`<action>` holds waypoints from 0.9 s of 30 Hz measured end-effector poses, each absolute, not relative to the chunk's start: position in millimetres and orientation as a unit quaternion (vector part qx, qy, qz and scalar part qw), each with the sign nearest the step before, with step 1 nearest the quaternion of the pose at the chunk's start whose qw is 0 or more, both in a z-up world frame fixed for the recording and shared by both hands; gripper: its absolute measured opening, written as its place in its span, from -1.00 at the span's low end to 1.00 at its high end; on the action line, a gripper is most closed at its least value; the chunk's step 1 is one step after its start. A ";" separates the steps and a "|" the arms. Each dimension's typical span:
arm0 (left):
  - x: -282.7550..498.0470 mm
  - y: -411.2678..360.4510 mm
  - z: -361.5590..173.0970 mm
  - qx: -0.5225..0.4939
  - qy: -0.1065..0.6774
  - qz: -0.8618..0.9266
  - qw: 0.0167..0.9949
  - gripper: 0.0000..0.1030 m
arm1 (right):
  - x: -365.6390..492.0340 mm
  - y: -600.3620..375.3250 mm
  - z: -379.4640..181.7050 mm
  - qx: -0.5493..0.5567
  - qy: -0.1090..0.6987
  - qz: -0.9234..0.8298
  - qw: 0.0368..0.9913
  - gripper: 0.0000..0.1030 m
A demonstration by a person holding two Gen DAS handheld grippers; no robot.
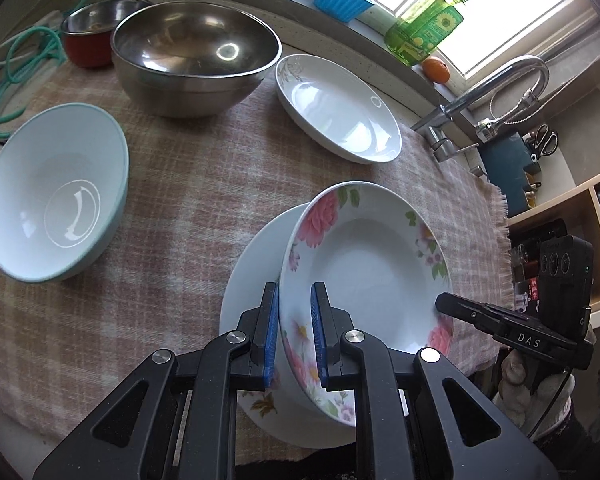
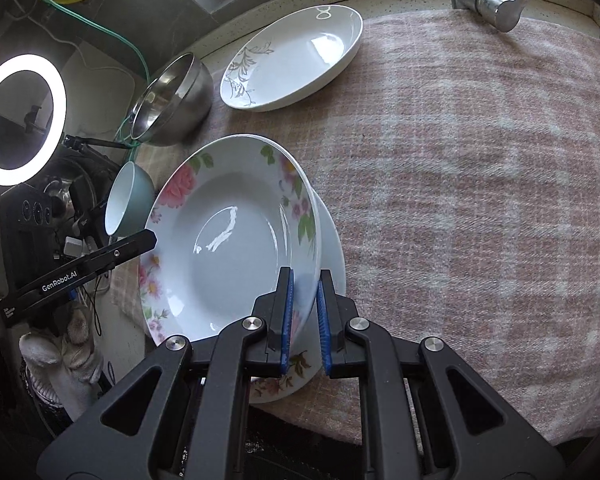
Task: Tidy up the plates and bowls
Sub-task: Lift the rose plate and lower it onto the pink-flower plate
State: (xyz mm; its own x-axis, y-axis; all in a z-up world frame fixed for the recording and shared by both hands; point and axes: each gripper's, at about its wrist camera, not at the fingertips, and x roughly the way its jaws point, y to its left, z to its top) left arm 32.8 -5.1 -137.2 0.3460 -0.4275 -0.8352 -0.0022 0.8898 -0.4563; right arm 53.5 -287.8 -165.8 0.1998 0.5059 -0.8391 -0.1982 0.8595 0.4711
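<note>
Grippers at opposite rims: my left gripper [image 1: 295, 330] and my right gripper [image 2: 304, 314] each pinched the rim of the deep white pink-flowered plate [image 1: 364, 264], holding it tilted above a plain white plate [image 1: 256, 256] lying on the pink checked cloth [image 1: 188, 184], near a pale blue bowl [image 1: 56, 192].
</note>
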 end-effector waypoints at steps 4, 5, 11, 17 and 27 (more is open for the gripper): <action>28.2 -3.9 -141.5 -0.191 0.563 -0.133 0.793 -0.73 | 49.1 -282.0 -170.8 0.123 0.595 0.229 0.760 -0.77; 27.9 -4.1 -142.5 -0.191 0.564 -0.133 0.792 -0.73 | 48.6 -281.1 -171.8 0.122 0.597 0.228 0.760 -0.77; 24.7 -4.8 -145.9 -0.184 0.570 -0.136 0.789 -0.73 | 45.3 -277.7 -174.5 0.113 0.602 0.225 0.758 -0.76; 22.9 -1.6 -150.2 -0.179 0.576 -0.131 0.786 -0.73 | 43.0 -272.7 -178.6 0.104 0.609 0.226 0.754 -0.76; 22.8 -0.8 -152.6 -0.174 0.581 -0.127 0.785 -0.73 | 44.7 -261.9 -178.7 0.083 0.610 0.225 0.756 -0.72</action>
State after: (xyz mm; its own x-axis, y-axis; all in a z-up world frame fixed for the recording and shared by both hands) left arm 22.8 -0.8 -152.6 0.2912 -0.4019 -0.8681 -0.0020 0.9072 -0.4206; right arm 44.7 -261.9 -178.7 0.1557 0.4407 -0.8840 -0.2389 0.8852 0.3992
